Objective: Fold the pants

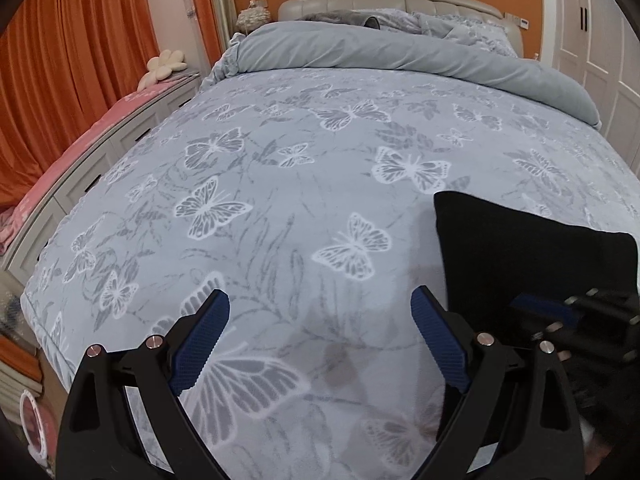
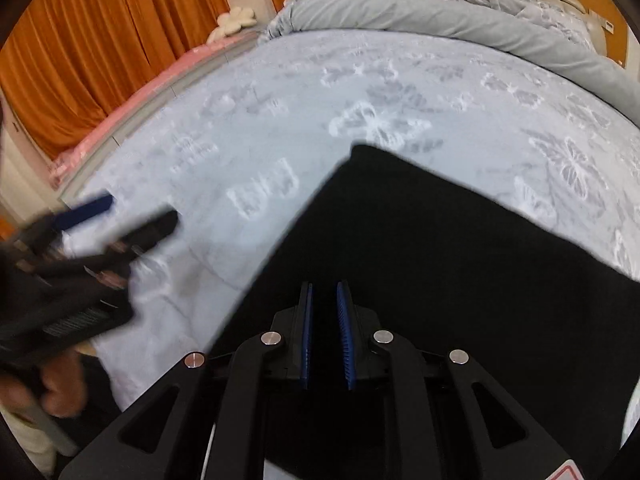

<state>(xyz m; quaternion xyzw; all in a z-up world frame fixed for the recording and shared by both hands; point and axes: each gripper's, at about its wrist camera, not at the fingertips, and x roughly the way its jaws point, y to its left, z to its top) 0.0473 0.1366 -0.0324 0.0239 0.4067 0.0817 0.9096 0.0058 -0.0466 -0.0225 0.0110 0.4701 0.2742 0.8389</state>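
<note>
The black pants (image 2: 460,248) lie folded into a flat rectangle on the bed's butterfly blanket (image 1: 280,200). They also show at the right in the left wrist view (image 1: 532,256). My left gripper (image 1: 320,320) is open and empty, hovering over bare blanket left of the pants. It appears blurred at the left in the right wrist view (image 2: 136,216). My right gripper (image 2: 325,300) hovers over the pants with its jaws nearly closed, a narrow gap between the pads, nothing visibly clamped. It shows blurred at the right edge of the left wrist view (image 1: 576,312).
A rolled grey duvet (image 1: 400,52) and pillows lie at the head of the bed. A low white cabinet (image 1: 120,136) with a pink cover runs along the left side. Orange curtains (image 1: 72,60) hang behind it. White wardrobe doors (image 1: 600,40) stand at the right.
</note>
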